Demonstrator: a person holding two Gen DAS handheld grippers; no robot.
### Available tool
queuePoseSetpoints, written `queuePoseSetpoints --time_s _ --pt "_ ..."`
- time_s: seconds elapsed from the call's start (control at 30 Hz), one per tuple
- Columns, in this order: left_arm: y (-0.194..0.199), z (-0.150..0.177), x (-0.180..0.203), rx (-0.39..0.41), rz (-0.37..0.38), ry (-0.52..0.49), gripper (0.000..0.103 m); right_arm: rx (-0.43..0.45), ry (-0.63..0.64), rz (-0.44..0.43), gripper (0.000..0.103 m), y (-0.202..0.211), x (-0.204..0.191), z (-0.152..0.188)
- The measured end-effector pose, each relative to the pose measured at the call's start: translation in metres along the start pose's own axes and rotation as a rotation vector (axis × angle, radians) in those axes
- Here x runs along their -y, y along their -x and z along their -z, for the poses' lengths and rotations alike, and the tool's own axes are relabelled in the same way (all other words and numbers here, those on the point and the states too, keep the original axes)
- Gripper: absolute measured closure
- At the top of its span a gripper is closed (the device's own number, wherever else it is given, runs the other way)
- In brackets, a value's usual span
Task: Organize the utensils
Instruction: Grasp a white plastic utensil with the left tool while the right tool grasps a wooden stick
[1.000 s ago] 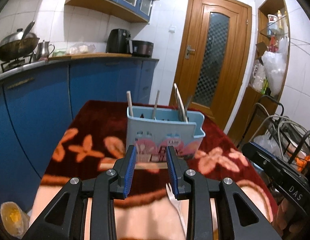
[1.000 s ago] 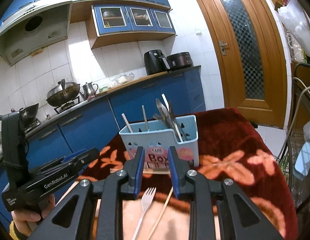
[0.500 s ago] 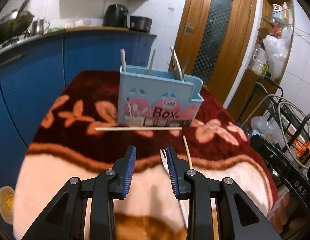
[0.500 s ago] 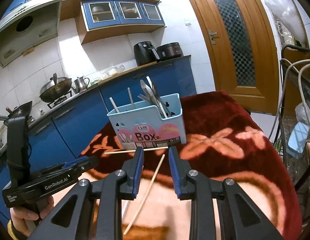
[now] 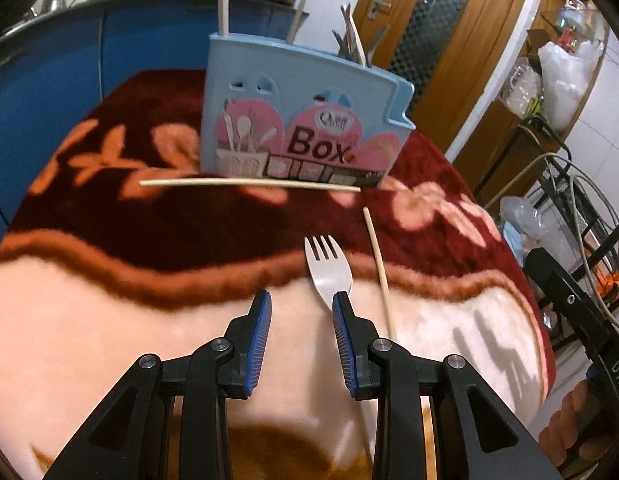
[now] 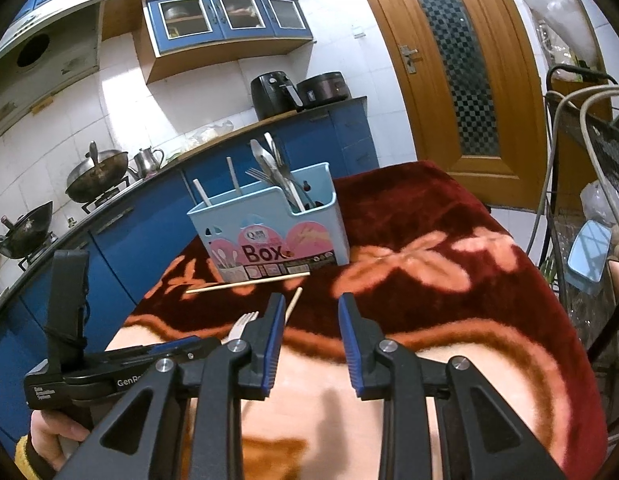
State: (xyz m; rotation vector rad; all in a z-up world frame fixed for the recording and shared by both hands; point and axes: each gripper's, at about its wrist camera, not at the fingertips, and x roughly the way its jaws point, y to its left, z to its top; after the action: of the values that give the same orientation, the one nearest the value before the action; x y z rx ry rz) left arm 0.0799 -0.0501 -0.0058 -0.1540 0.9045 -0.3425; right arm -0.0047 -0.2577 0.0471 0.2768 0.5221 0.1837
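Note:
A light blue utensil box (image 5: 305, 120) marked "Box" stands on the red flowered blanket (image 5: 109, 220); it also shows in the right wrist view (image 6: 277, 232), holding chopsticks and metal cutlery. A chopstick (image 5: 249, 183) lies crosswise in front of it. A second chopstick (image 5: 379, 272) and a white plastic fork (image 5: 329, 272) lie nearer. My left gripper (image 5: 301, 304) is open and empty, just above the blanket, its right finger beside the fork's neck. My right gripper (image 6: 311, 308) is open and empty, to the right of the fork (image 6: 241, 326) and chopstick (image 6: 292, 306).
Blue kitchen cabinets (image 6: 149, 216) with woks and a kettle run behind the table. A wooden door (image 6: 465, 80) is at the back right. A wire rack with cables and bags (image 5: 569, 200) stands off the table's right edge.
Both grippers have tilted down and dropped toward the blanket. Both grippers' jaws have opened wider. The fork and chopsticks have not moved.

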Motion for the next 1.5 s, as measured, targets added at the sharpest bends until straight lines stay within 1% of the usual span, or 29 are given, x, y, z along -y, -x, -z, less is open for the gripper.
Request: queuePoseSetpoints --time_s 0.17,0.43,0.5,0.53,0.57,0.6,0.63,0.67,0.8,0.9,1.0,1.27,1.37,1.5 --pt "-0.012 -0.001 0.003 -0.036 0.036 0.009 0.071 -0.010 -0.014 0.003 0.073 -0.004 0.007 0.002" --pt "-0.022 -0.010 0.005 -0.040 0.061 0.018 0.071 -0.022 -0.034 0.003 0.073 -0.008 0.016 0.005" --pt "-0.025 -0.012 0.008 -0.041 0.073 0.009 0.075 -0.024 -0.038 0.003 0.073 -0.009 0.017 0.006" --pt "-0.027 -0.013 0.009 -0.044 0.085 0.008 0.083 -0.026 -0.039 0.003 0.073 -0.009 0.018 0.006" --pt "-0.028 -0.013 0.010 -0.051 0.102 0.012 0.088 -0.027 -0.040 0.004 0.073 -0.010 0.018 0.006" --pt "-0.030 -0.013 0.010 -0.054 0.113 0.017 0.091 -0.028 -0.039 0.005 0.073 -0.010 0.018 0.007" --pt "-0.030 -0.013 0.011 -0.054 0.124 0.019 0.096 -0.029 -0.039 0.006 0.073 -0.010 0.019 0.007" --pt "-0.031 -0.013 0.012 -0.055 0.133 0.020 0.098 -0.030 -0.039 0.006 0.073 -0.010 0.019 0.006" --pt "-0.030 -0.011 0.013 -0.040 0.137 0.020 0.099 -0.037 -0.033 0.009 0.073 -0.011 0.018 0.006" --pt "-0.022 -0.010 0.011 -0.012 0.125 0.016 0.099 -0.044 -0.030 0.007 0.073 -0.012 0.016 0.005" --pt "-0.008 -0.011 0.006 0.035 0.106 0.012 0.099 -0.059 -0.024 0.004 0.072 -0.015 0.013 0.004" --pt "0.032 -0.020 -0.013 0.175 0.064 0.001 0.099 -0.146 0.010 -0.039 0.073 -0.035 -0.005 0.002" --pt "0.045 -0.021 -0.017 0.225 0.023 -0.023 0.099 -0.185 0.023 -0.058 0.073 -0.044 -0.013 0.002" --pt "0.055 -0.020 -0.022 0.268 -0.034 -0.052 0.099 -0.232 0.035 -0.066 0.073 -0.056 -0.022 0.003"
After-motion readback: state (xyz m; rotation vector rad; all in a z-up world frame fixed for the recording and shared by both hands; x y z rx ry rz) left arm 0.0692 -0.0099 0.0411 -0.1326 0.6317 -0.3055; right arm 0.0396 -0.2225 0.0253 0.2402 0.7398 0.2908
